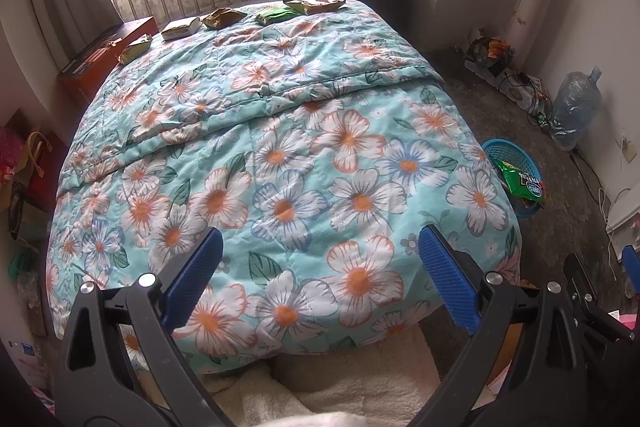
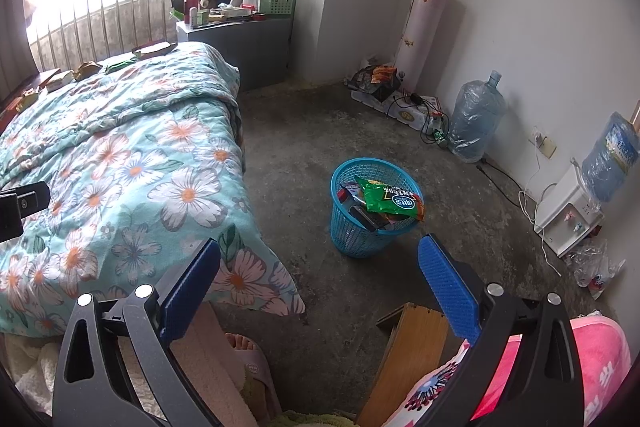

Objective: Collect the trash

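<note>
1. Five snack wrappers lie in a row along the far edge of the bed: a yellow-green wrapper [image 1: 135, 47] at the far left, a pale wrapper [image 1: 181, 28] next to it, a brown-gold wrapper [image 1: 223, 17] in the middle, a green wrapper [image 1: 276, 15] to its right, and a wide tan wrapper [image 1: 314, 4] at the far right corner.
2. All five rest on the floral quilt [image 1: 280, 147], each apart from its neighbour, well away from both tools.
3. A blue mesh basket [image 2: 352, 235] stands on the concrete floor [image 2: 296, 131] just right of the bed, already holding trash; a green snack bag [image 2: 390, 201] lies on top and sticks out over the right rim.
4. The left tool [image 1: 320, 267] hovers over the near end of the quilt with its blue pads spread wide and nothing between them.
5. The right tool [image 2: 319, 277] points at the floor near the basket, also spread wide and empty.
6. Beyond the bed's far right corner a grey counter [image 2: 240, 43] carries bottles, boxes and a green crate [image 2: 277, 3].
7. Along the right wall stand a wrapped water jug [image 2: 476, 119] and a white water dispenser [image 2: 568, 211].
8. A slippered foot [image 2: 248, 359] shows at the near edge by the bed.
</note>
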Tool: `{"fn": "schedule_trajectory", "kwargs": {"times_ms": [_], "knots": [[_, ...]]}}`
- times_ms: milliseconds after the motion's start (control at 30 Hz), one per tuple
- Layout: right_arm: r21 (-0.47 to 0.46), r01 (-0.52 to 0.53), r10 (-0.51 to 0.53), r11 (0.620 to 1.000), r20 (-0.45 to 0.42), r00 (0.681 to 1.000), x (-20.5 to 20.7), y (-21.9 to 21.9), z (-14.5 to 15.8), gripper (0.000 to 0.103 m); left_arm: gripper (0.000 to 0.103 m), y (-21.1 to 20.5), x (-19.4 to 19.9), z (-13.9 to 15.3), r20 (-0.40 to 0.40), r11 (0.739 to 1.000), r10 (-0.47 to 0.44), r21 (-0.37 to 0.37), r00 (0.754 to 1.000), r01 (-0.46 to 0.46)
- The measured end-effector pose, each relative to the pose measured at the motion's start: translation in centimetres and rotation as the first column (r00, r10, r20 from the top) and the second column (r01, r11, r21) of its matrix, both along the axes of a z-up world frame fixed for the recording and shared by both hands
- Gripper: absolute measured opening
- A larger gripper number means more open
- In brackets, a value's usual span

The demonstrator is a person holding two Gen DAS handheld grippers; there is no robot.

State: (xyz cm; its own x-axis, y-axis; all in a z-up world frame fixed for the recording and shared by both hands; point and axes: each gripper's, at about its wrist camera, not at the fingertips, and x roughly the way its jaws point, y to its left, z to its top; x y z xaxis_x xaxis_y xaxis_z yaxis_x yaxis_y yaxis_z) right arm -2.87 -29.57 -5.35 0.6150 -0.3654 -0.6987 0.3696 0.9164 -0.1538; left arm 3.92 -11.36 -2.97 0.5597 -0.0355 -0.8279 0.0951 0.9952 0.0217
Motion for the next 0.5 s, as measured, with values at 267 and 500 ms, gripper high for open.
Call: {"fn": "schedule_trajectory", "kwargs": {"times_ms": [267, 500], "knots": [[-0.001, 0.001, -0.001, 1.0, 0.002, 1.0, -0.02, -0.06, 0.06, 0.096, 0.094, 0.09, 0.03, 0.06, 0.001, 1.0, 0.0, 0.001, 1.0, 0.0], [0.0, 0.006, -0.006, 1.0, 0.006, 1.0, -0.05, -0.09, 0.33, 0.096, 0.094, 0.22, 0.36, 0.6, -0.005, 1.0, 0.007, -0.003, 1.0, -0.007]]}}
